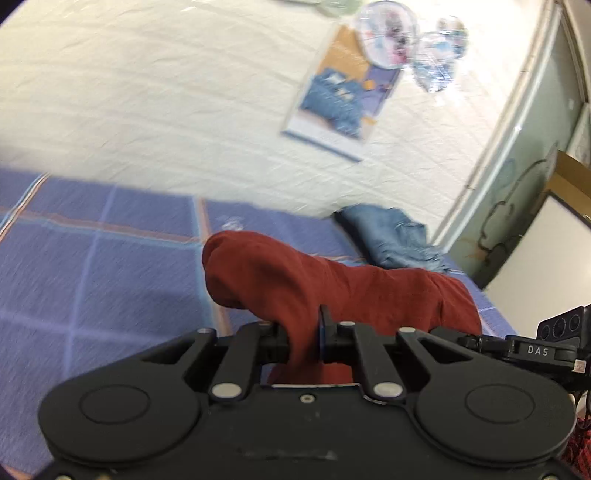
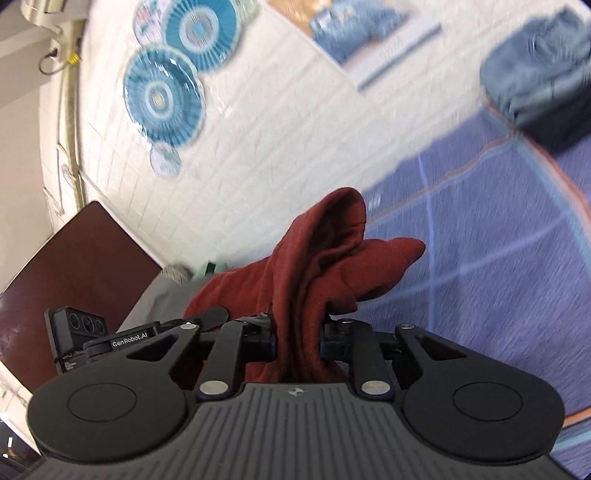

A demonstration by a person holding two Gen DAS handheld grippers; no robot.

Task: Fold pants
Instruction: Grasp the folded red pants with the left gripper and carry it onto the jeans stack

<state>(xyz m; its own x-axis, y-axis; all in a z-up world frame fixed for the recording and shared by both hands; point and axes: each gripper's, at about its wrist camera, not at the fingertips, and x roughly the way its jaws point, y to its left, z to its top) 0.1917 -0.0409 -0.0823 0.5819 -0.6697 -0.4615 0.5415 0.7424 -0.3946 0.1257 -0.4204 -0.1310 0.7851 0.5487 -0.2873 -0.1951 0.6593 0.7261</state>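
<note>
One pair of red pants (image 1: pixel 332 288), bunched, lower centre of both views, lifted off the purple checked blanket (image 1: pixel 92 266). Left gripper (image 1: pixel 301 341) clamped on a fold of the red cloth, jaws nearly together. Right gripper (image 2: pixel 297 341) clamped on a thicker wad of the same cloth, jaws a bit further apart. Each gripper visible at the edge of the other's view: right one lower right of the left view, left one lower left of the right view.

One folded blue garment (image 1: pixel 391 236) at right centre of left view, upper right corner of right view, lying at the blanket's edge. One flat bedding package (image 1: pixel 340 96) with a blue picture, upper centre in both views. Round packaged items: three seen in left view upper right (image 1: pixel 388 33), blurred; four teal discs in right view upper left (image 2: pixel 162 96).

Readable text: "DAS" on a black strap, lower right of left view; "GenRobot.AI" on a black strap, lower left of right view.

Surface: white quilted bedcover (image 1: pixel 147 92) under everything. Pale green wall at right edge of left view; dark brown panel (image 2: pixel 85 254) left in right view.
</note>
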